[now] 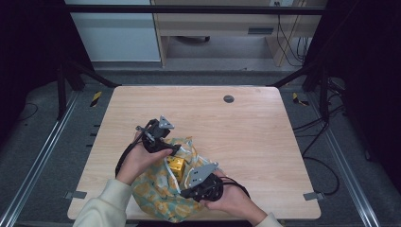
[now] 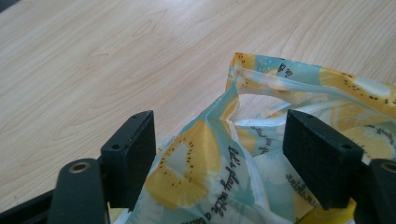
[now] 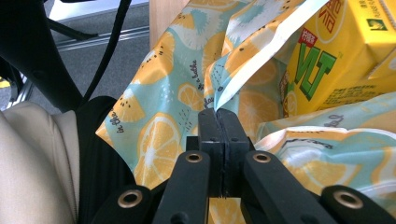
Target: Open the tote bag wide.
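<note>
The bag [image 3: 163,121] is soft, light, slippery; right gripper [image 3: 218,114] clamps its rim beside the carton [image 3: 336,51], left gripper [image 2: 219,154] apart astride its handle fold.

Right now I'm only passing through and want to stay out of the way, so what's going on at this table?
A person is working a lemon-print plastic bag at the near edge of the wooden table, with a tool in each hand. The right tool is shut on a fold of the bag's rim, holding it up. The left tool is open, with the bag's far rim and handle between its jaws but not pinched. A yellow drink carton sits inside the bag's open mouth.
</note>
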`<state>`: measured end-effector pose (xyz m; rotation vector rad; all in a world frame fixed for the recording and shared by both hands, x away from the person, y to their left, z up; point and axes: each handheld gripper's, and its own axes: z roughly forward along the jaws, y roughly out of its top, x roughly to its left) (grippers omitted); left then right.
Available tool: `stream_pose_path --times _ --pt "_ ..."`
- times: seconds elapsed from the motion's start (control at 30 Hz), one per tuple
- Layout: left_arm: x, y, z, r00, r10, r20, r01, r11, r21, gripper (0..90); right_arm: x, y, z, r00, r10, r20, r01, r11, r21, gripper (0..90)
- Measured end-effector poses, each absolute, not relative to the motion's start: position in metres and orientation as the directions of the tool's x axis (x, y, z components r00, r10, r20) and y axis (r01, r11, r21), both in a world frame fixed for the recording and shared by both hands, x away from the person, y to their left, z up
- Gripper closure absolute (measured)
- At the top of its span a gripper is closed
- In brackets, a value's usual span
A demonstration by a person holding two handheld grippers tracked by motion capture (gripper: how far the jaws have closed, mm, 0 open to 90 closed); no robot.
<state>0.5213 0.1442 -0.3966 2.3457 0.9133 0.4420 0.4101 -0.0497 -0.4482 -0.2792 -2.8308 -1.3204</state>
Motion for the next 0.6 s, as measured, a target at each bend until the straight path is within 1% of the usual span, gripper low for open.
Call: stream_pose_path --times 0.07,0.17,0.2,0.27,0.3,0.5,0.6 --pt "0.5246 0.1413 -0.3970 0.713 0.693 0.103 0.510 -0.614 0.602 31.3 0.4104 -0.0497 -0.4484 -0.984 0.158 0.079 0.163 0.628 0.761 89.9" --pt "0.5286 0.1389 -0.3965 0.717 0.689 0.106 0.519 -0.629 0.579 40.0 0.4106 -0.0496 -0.4485 -0.984 0.159 0.076 0.160 0.630 0.760 89.9" --pt "0.5293 0.1390 -0.3958 0.720 0.686 0.107 0.520 -0.635 0.571 46.5 0.4104 -0.0498 -0.4484 -0.984 0.160 0.075 0.160 0.630 0.760 89.8" --pt "0.5301 0.1392 -0.3955 0.721 0.685 0.105 0.524 -0.637 0.566 54.4 0.4105 -0.0503 -0.4482 -0.984 0.160 0.074 0.159 0.626 0.763 89.8" --pt "0.5299 0.1395 -0.3955 0.727 0.679 0.102 0.523 -0.644 0.559 60.2 0.4108 -0.0507 -0.4480 -0.984 0.161 0.073 0.159 0.626 0.764 89.8" --pt "0.5283 0.1413 -0.3966 0.722 0.682 0.114 0.529 -0.651 0.544 78.3 0.4123 -0.0526 -0.4479 -0.983 0.168 0.073 0.163 0.624 0.765 89.8" --pt "0.5265 0.1432 -0.3920 0.720 0.684 0.118 0.515 -0.641 0.569 87.3 0.4122 -0.0529 -0.4478 -0.982 0.173 0.075 0.168 0.621 0.765 89.7"
